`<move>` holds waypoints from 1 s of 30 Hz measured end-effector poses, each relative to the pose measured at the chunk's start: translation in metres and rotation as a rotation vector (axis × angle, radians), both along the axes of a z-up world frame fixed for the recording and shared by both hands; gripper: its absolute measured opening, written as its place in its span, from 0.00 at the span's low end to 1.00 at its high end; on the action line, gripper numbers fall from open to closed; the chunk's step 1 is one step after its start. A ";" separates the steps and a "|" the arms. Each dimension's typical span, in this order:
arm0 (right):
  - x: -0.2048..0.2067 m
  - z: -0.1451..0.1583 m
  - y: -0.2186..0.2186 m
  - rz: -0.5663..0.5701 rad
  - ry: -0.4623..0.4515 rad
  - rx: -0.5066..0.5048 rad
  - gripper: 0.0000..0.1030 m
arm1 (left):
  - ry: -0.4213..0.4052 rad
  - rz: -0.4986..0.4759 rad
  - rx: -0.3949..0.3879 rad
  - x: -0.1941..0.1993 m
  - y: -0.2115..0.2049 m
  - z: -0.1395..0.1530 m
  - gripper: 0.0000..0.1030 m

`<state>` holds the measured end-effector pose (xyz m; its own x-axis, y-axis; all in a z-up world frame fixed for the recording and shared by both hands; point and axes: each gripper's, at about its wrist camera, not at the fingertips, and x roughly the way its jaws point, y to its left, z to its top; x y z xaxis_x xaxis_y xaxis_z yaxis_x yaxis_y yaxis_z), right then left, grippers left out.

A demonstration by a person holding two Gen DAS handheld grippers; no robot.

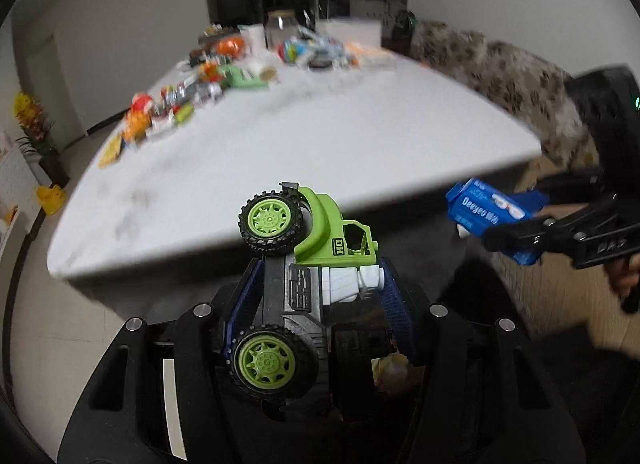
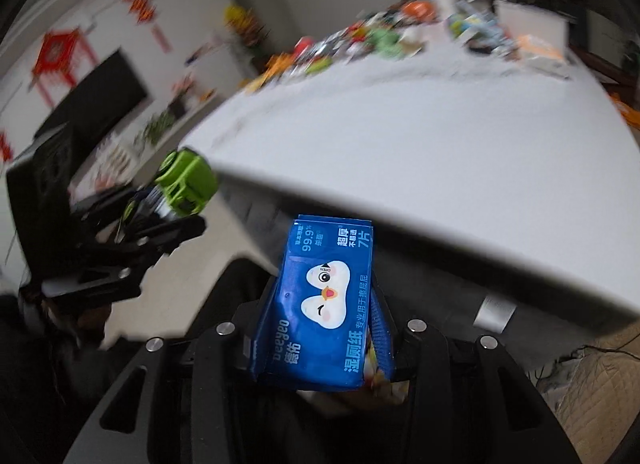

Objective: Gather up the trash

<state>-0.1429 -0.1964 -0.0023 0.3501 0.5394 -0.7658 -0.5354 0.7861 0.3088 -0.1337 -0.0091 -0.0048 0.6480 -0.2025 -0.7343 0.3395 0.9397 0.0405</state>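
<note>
The left tool (image 1: 320, 284) pinches a green toy truck (image 1: 304, 276) just off the white worktop's (image 1: 320, 135) near edge. The right tool (image 2: 320, 304) pinches a blue wet-wipe pack (image 2: 320, 304), also off that edge. Blurred clutter (image 1: 192, 95) lines the far edge and left side.

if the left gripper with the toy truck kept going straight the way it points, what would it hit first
Probably the near edge of the white table, just ahead of the toy truck in the left gripper. Depth is hard to judge.
</note>
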 end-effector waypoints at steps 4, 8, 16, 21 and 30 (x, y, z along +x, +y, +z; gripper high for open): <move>-0.012 -0.038 0.015 0.033 0.093 -0.037 0.40 | 0.153 -0.033 0.043 0.003 0.002 -0.058 0.55; -0.002 -0.081 0.028 0.015 0.100 -0.109 0.65 | 0.256 -0.005 0.096 0.024 0.006 -0.109 0.77; 0.006 -0.069 0.009 -0.052 0.116 -0.076 0.68 | 0.300 0.091 0.032 0.033 0.034 -0.107 0.77; 0.008 0.011 -0.001 0.023 -0.025 -0.025 0.90 | 0.160 0.075 -0.192 0.043 0.058 -0.013 0.88; 0.126 0.130 0.006 -0.203 -0.499 -0.099 0.95 | -0.222 0.225 -0.230 0.162 0.066 0.110 0.90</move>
<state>-0.0169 -0.1908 0.1273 0.7731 0.3573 -0.5240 -0.4329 0.9011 -0.0242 0.0283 0.0574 0.1048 0.8327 -0.1802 -0.5236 0.1306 0.9828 -0.1305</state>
